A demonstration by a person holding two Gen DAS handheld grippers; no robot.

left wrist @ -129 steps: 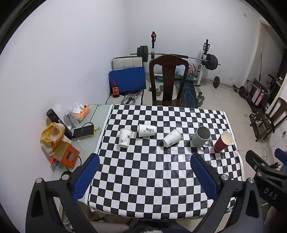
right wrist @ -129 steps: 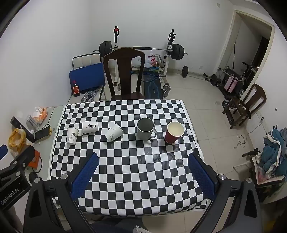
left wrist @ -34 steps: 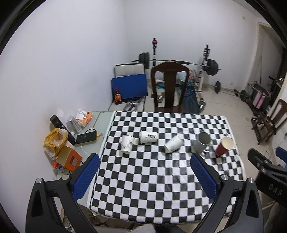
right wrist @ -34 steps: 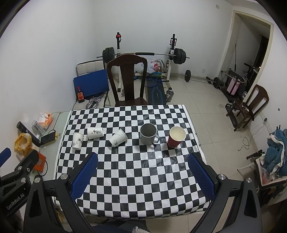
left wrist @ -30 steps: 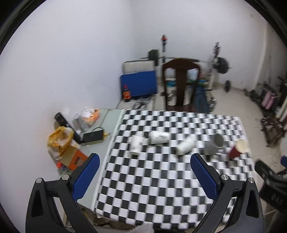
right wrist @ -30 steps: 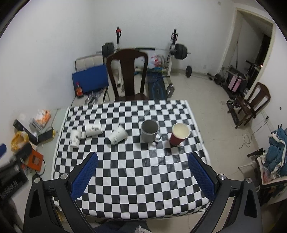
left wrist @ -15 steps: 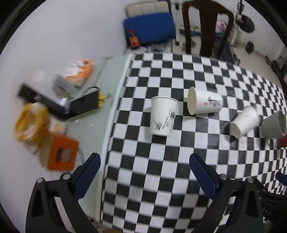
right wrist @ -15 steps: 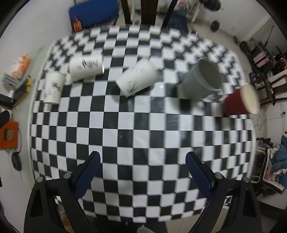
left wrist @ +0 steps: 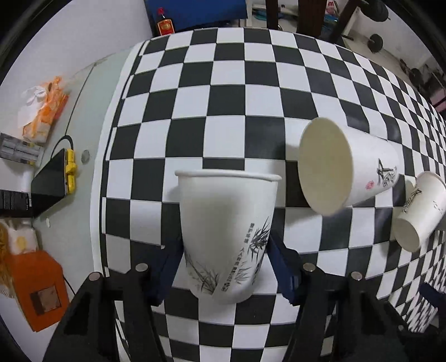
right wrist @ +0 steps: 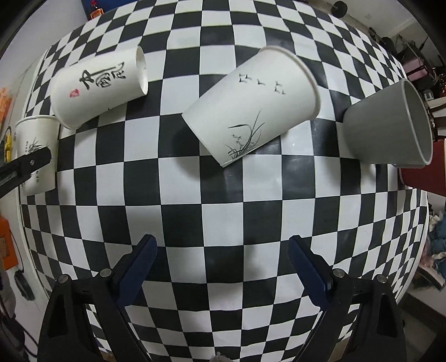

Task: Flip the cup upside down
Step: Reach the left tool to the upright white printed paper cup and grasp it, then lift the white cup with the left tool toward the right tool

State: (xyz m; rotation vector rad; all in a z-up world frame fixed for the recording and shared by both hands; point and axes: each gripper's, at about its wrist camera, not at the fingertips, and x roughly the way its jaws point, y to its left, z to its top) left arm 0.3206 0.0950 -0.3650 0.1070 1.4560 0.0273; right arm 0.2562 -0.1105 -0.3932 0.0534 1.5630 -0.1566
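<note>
The left claw (left wrist: 223, 256) grips the light, crushable paper cup (left wrist: 227, 234) low on its wall; the right claw (right wrist: 221, 267) hangs open.

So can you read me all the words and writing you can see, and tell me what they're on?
Bamboo cup in the left gripper: printed characters beside the bamboo, too small to read.
Calligraphy cup lying on the checkered tablecloth: large black brush characters and a red seal; I cannot read them.
Orchid cup: only drawings of birds and grass, no words.
Grey mug: no writing.
Bottle on the floor: label blurred.
</note>
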